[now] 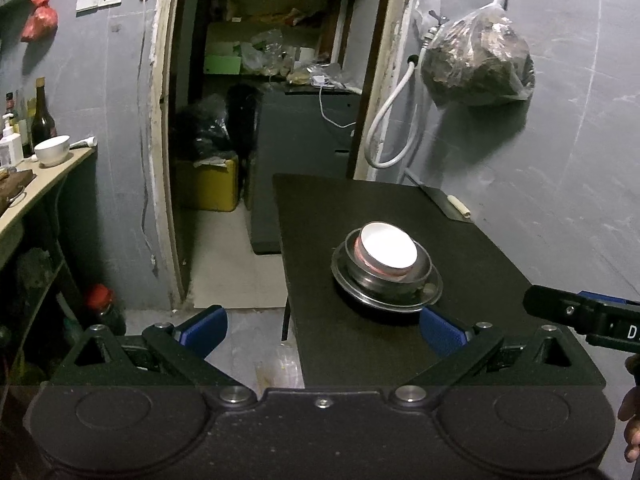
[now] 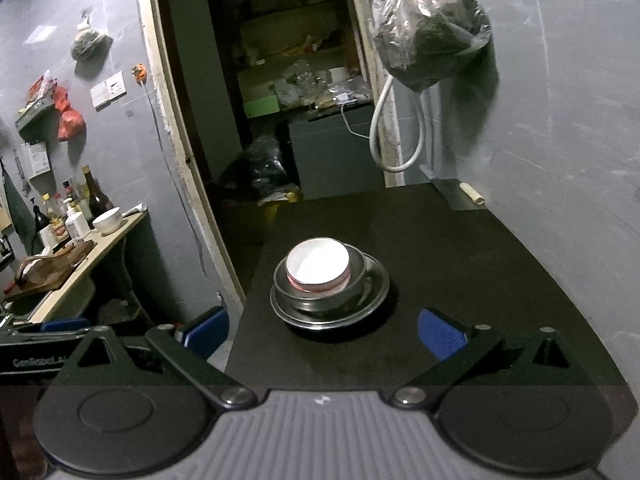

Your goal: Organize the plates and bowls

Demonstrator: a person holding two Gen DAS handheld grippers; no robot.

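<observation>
From the left wrist, the left tool (image 1: 322, 332) hangs empty with blue pads spread wide; ahead, on the black table (image 1: 500, 272), a white bowl (image 1: 387, 249) nests in a steel bowl (image 1: 372, 278) on a plate (image 1: 400, 303). From the right wrist, the right tool (image 2: 324, 330) is likewise spread and empty, the stack just ahead.

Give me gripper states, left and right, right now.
Left gripper: open, holding nothing, short of the stacked dishes.
Right gripper: open, holding nothing, facing the same stack on the black table.
</observation>
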